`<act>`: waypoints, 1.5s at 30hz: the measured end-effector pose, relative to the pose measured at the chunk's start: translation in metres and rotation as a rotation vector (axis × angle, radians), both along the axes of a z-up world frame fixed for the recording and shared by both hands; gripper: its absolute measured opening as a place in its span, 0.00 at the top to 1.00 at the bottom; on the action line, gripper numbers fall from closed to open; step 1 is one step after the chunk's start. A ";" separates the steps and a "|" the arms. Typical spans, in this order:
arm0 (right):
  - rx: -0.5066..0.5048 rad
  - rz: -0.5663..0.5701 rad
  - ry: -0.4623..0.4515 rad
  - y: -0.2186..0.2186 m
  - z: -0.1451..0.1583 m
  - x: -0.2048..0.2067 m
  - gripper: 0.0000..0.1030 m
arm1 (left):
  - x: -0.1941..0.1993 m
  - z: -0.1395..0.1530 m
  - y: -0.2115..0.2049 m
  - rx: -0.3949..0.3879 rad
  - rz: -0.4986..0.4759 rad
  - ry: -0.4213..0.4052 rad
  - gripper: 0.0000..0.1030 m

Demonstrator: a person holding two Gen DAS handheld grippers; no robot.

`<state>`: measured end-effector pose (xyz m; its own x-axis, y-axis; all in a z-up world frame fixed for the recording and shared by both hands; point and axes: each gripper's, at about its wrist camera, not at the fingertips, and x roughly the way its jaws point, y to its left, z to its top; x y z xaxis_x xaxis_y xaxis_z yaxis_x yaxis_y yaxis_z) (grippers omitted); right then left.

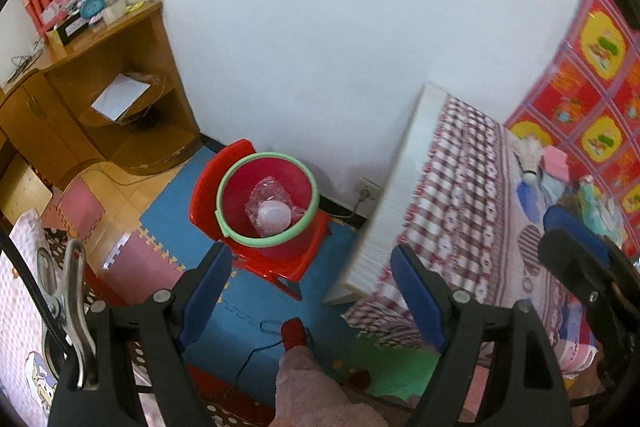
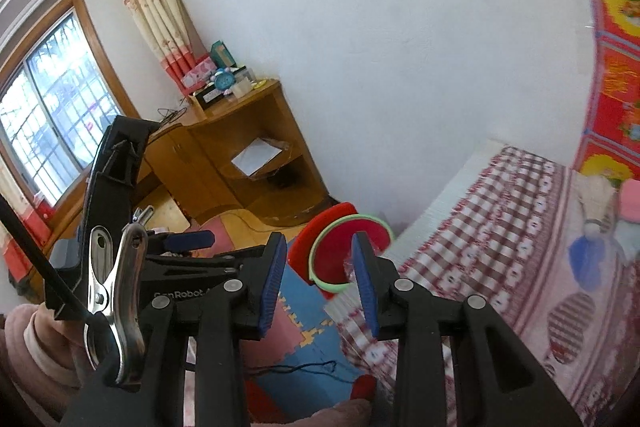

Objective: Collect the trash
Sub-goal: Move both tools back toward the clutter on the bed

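Note:
A red bucket with a green rim [image 1: 267, 202] stands on a red plastic chair [image 1: 224, 163]. Inside it lie a crumpled clear plastic wrapper and a white round item [image 1: 273, 215]. My left gripper [image 1: 308, 287] is open and empty, held above the floor in front of the bucket. My right gripper [image 2: 320, 279] is open and empty, over the bed's corner; the bucket [image 2: 344, 259] shows between its fingers. On the bed lie a shuttlecock [image 1: 530, 157], a pink item [image 1: 556, 161] and other small things [image 1: 592, 203]. The right gripper [image 1: 576, 247] shows over the bed in the left wrist view.
A bed with a checked sheet [image 1: 460, 187] fills the right. A wooden desk with shelves [image 1: 112, 95] stands at the left wall, boxes and a clock on top. Foam floor mats [image 1: 248, 291] cover the floor. My slippered foot [image 1: 296, 339] and a thin cable lie below.

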<state>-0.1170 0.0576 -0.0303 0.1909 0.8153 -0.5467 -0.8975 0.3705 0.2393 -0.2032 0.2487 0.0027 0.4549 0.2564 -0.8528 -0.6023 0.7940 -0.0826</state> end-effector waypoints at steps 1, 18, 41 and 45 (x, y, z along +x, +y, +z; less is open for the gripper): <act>0.002 -0.008 -0.004 -0.009 0.001 0.000 0.66 | 0.000 0.002 -0.008 0.004 -0.009 -0.003 0.17; 0.039 -0.216 -0.010 -0.142 0.014 0.014 0.65 | 0.032 0.013 -0.116 0.004 -0.207 -0.022 0.17; -0.014 -0.558 0.045 -0.220 0.003 0.093 0.60 | 0.166 -0.001 -0.173 -0.025 -0.503 -0.011 0.18; -0.009 -0.614 0.074 -0.225 -0.002 0.110 0.60 | 0.198 -0.011 -0.182 -0.004 -0.545 0.016 0.20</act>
<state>-0.0065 -0.1679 -0.0325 0.5848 0.5640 -0.5831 -0.5009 0.8164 0.2873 -0.0053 0.0664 -0.0080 0.5078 -0.0162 -0.8613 -0.1044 0.9913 -0.0802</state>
